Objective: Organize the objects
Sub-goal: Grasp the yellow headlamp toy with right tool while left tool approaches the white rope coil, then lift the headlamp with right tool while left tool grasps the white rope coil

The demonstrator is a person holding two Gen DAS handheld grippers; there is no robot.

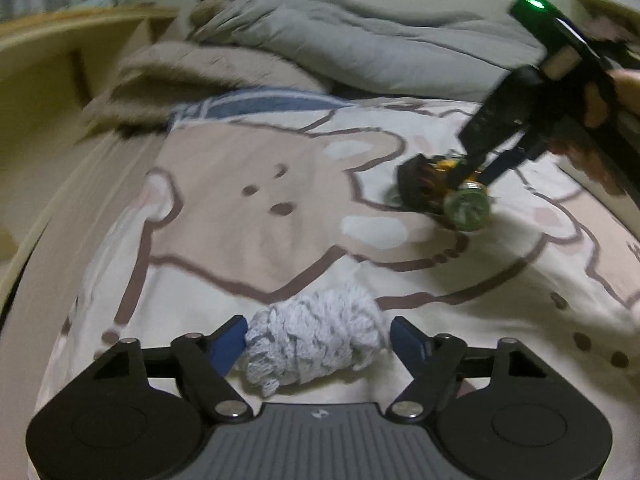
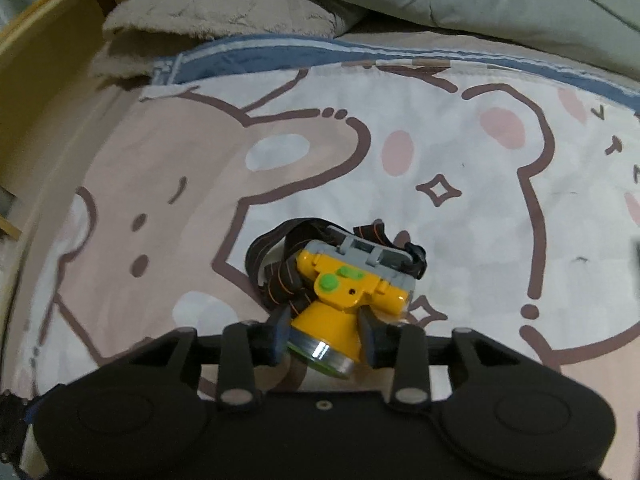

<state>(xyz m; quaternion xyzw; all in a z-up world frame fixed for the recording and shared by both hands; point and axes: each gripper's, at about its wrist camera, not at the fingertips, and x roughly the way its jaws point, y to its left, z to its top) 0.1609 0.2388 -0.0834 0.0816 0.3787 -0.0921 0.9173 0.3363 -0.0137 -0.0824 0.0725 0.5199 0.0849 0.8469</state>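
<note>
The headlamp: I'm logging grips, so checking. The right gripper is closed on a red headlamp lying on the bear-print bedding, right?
Not red. The right wrist view shows the right gripper closed on a yellow headlamp lying on the bear-print bedding.

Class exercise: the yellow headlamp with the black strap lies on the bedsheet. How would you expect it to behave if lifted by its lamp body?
The headlamp body looks like hard plastic, so probably stiff and light. Its strap lies in loose loops and would likely dangle. The round lens rim might roll if dropped.
</note>
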